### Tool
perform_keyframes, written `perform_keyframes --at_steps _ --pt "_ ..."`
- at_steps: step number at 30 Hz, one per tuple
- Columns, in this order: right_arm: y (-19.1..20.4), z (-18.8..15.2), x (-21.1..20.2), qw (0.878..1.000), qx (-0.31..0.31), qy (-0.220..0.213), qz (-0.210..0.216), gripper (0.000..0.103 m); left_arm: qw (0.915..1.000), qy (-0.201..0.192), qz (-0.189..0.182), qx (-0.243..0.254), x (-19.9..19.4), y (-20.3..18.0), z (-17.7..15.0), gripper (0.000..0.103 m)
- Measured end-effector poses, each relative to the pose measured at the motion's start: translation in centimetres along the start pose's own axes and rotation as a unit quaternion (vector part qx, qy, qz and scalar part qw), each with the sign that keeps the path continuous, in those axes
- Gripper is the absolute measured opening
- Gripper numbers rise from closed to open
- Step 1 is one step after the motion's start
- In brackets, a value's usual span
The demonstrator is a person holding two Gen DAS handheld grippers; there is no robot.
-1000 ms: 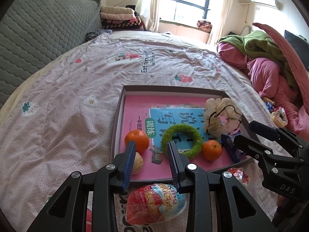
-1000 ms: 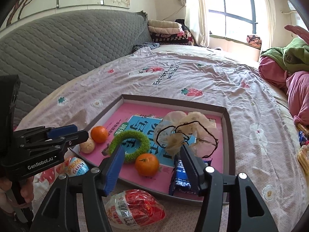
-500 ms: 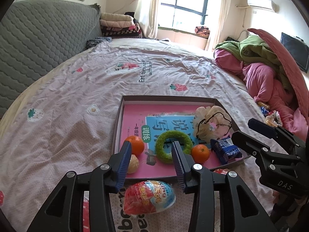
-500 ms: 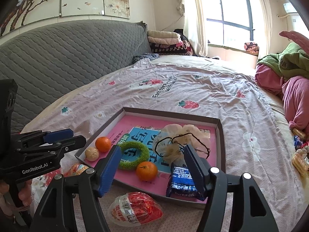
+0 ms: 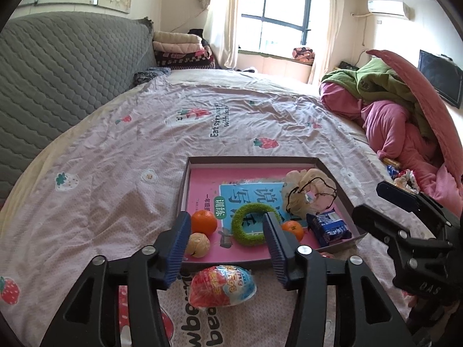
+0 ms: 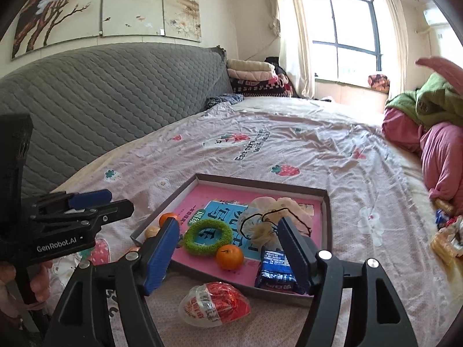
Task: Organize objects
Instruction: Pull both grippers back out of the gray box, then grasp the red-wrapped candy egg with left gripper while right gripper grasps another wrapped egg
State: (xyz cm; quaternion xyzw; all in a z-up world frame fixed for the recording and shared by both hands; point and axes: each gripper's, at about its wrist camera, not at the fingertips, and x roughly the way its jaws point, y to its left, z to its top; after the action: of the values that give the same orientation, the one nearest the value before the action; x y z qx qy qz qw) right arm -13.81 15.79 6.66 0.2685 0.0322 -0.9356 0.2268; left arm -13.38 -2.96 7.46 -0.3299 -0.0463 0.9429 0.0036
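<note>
Both hand-held grippers hover empty over the bed, between picks, with two wrapped items not yet in the tray.

On the bed point(image 5: 121, 156) lies the shallow tray point(image 5: 249, 159), holding a green ring point(image 5: 249, 225), a cream drawstring pouch point(image 5: 306, 193), a blue snack packet point(image 6: 275, 269), two oranges and a small pale fruit. Just outside its near edge lie a wrapped toy egg point(image 5: 222, 286) and a red wrapped egg point(image 6: 217, 303). The left hand-held gripper point(image 5: 225, 245) and right hand-held gripper point(image 6: 228, 248) are both opening, nothing between the jaws. Next, I judge, each lowers onto the egg below it.
</note>
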Motion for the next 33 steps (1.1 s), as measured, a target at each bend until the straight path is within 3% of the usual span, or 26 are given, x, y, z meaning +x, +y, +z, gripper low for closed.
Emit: perform_keyframes --at_steps 7,16,24,33 --pt "1.0 -0.3 -2.1 1.000 -0.011 -0.015 -0.003 0.075 1.0000 -0.001 0.001 0.003 -1.3 -0.4 -0.4 0.056" --pt "0.9 -1.7 -2.7 1.000 0.003 0.000 -0.006 0.075 0.9999 0.008 0.005 0.009 -2.3 0.3 -1.8 0.056" --pt "0.5 -4.2 -3.3 0.999 0.044 0.016 -0.001 0.075 0.9995 0.027 0.006 0.017 -2.2 1.3 -4.4 0.056" --pt "0.2 -6.3 -2.6 0.997 0.061 0.044 -0.017 0.075 0.9979 0.041 -0.019 0.047 -0.9 1.7 -8.2 0.056"
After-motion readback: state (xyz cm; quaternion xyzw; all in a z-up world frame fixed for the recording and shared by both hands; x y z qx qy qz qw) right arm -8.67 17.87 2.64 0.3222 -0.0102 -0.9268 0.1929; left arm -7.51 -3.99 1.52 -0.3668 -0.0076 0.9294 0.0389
